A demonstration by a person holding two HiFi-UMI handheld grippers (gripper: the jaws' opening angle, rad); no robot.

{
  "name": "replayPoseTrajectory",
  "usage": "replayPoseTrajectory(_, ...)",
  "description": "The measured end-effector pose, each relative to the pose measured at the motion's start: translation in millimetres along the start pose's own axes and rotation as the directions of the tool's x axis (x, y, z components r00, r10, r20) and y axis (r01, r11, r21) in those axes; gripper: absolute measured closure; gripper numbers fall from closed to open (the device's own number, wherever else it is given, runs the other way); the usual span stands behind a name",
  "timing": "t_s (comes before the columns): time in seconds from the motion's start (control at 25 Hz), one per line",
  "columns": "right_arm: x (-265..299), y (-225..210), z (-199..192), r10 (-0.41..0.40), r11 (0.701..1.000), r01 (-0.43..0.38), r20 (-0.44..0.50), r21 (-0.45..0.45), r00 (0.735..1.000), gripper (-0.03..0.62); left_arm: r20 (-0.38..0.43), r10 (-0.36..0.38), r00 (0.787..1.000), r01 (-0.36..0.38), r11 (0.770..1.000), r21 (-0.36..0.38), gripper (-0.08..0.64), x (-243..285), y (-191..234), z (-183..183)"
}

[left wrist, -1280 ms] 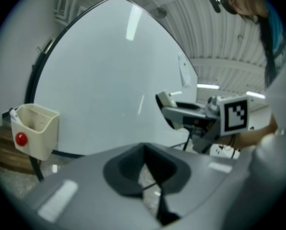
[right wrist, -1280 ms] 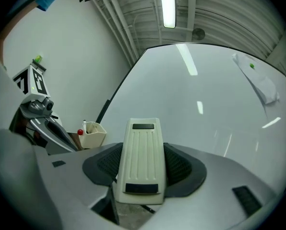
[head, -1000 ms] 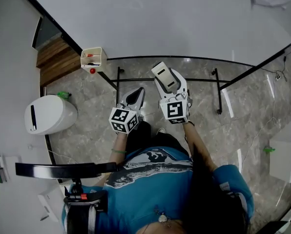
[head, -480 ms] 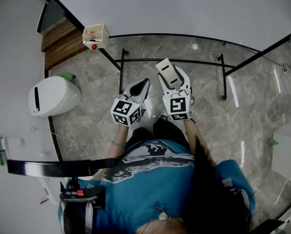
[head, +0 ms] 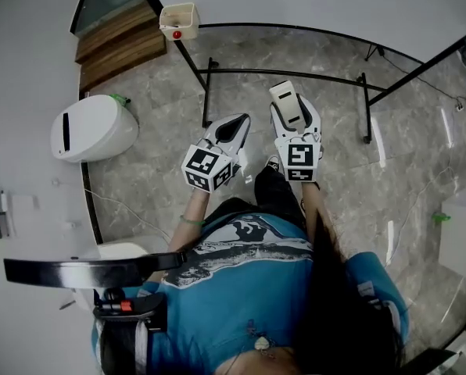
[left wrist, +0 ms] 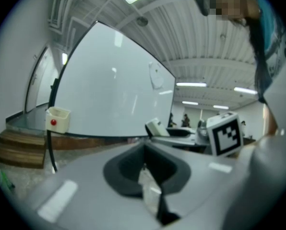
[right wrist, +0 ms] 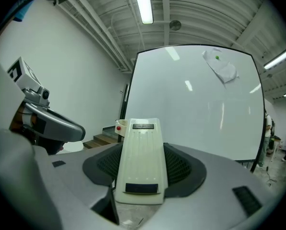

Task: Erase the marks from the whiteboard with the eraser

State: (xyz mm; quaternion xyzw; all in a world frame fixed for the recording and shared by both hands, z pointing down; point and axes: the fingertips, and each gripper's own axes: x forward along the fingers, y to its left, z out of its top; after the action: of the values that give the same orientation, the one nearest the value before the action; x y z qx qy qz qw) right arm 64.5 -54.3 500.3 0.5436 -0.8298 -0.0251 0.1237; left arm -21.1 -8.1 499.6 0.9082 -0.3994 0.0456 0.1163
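The right tongs point(head: 294, 112) clamp the white eraser point(right wrist: 139, 164), aimed at 12 o'clock toward the whiteboard point(right wrist: 196, 104), well apart from it. The left tongs point(head: 234, 123) are pressed together, empty. No marks show; this looks like the approach, and next the eraser must meet the board flat.

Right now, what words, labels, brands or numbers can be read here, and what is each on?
None can be read.
Eraser: two dark label strips, too blurred to read.
Left gripper and right gripper: black-and-white square patterns only, no letters.
Shirt: a printed picture, any lettering too small to read.
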Motion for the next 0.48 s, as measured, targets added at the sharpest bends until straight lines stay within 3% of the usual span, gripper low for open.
replayPoseTrajectory(0.32,-86,98,-6,-0.001,1.000,0.002,-0.025,0.023,1.000,0.330,-0.007,-0.007,1.000,0.006,1.000,-0.026,0.555,-121,-34,-42)
replayPoseTrajectory(0.48,-116,125,-10,0.018,1.000,-0.018,-0.049,0.009,0.999,0.330,0.023,0.007,1.000,-0.006,0.999,-0.054,0.555,-150,-40,-48)
